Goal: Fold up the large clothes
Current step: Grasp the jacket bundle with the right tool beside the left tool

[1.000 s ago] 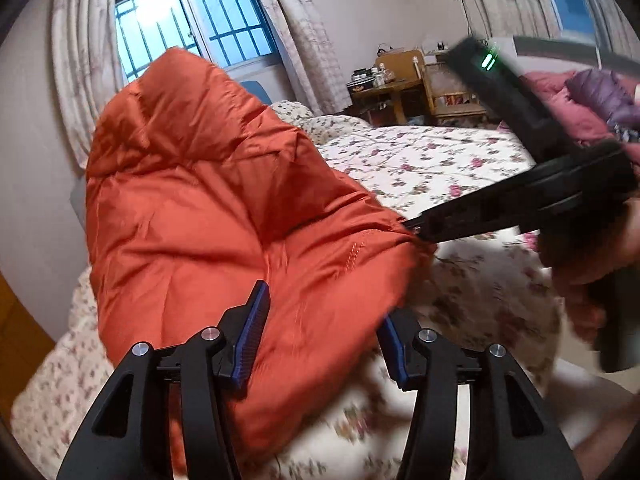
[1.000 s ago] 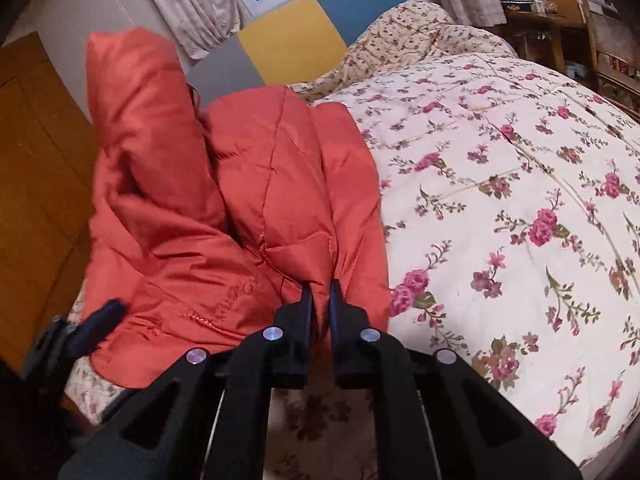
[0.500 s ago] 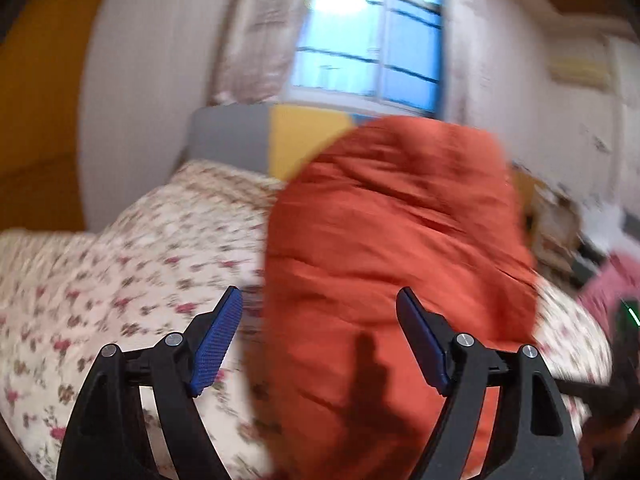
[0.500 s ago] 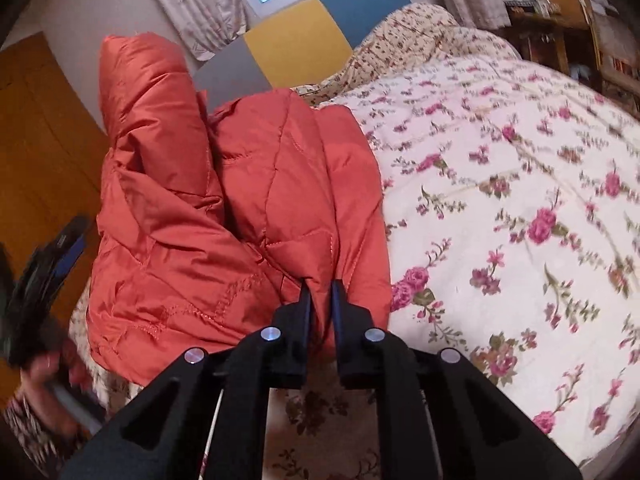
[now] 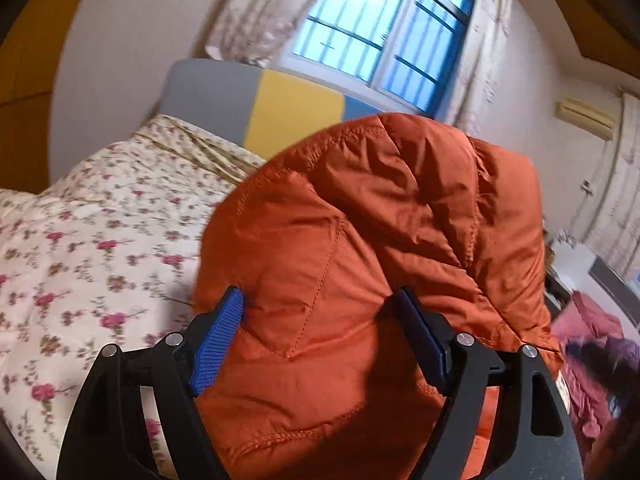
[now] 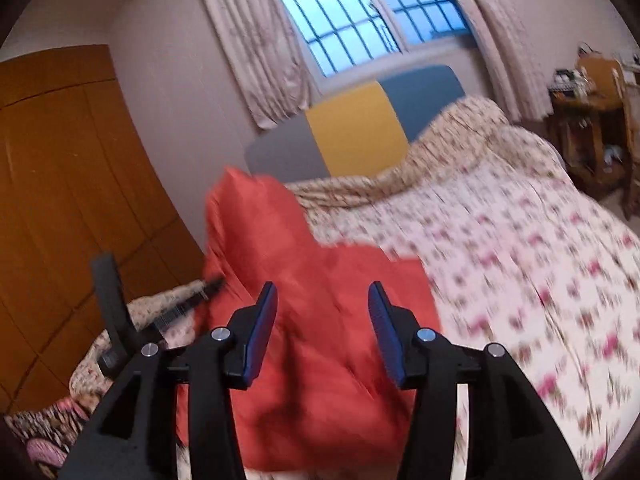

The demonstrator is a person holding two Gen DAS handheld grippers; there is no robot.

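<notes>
Letting go, your right gripper (image 6: 322,324) has just been spreading, nothing pinched. The orange jacket (image 5: 384,264) lies bunched on the floral bed (image 5: 80,240) toward eleven o'clock. Your left gripper (image 5: 320,336) straddles its puffy fold unpinched; settle lower before squeezing.

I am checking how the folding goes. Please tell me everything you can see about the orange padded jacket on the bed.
The orange jacket is quilted and puffy, of smooth, slightly shiny cloth with stitched seams and a hemmed edge. It lies bunched in a rumpled heap, partly folded, on the floral bedspread near the bed's edge on the wardrobe side. In the left wrist view it bulges between the open left claw, whose blue pads seem to brush it without squeezing. The right claw has just been opening; the jacket shows past its fingers, apparently unheld.
</notes>
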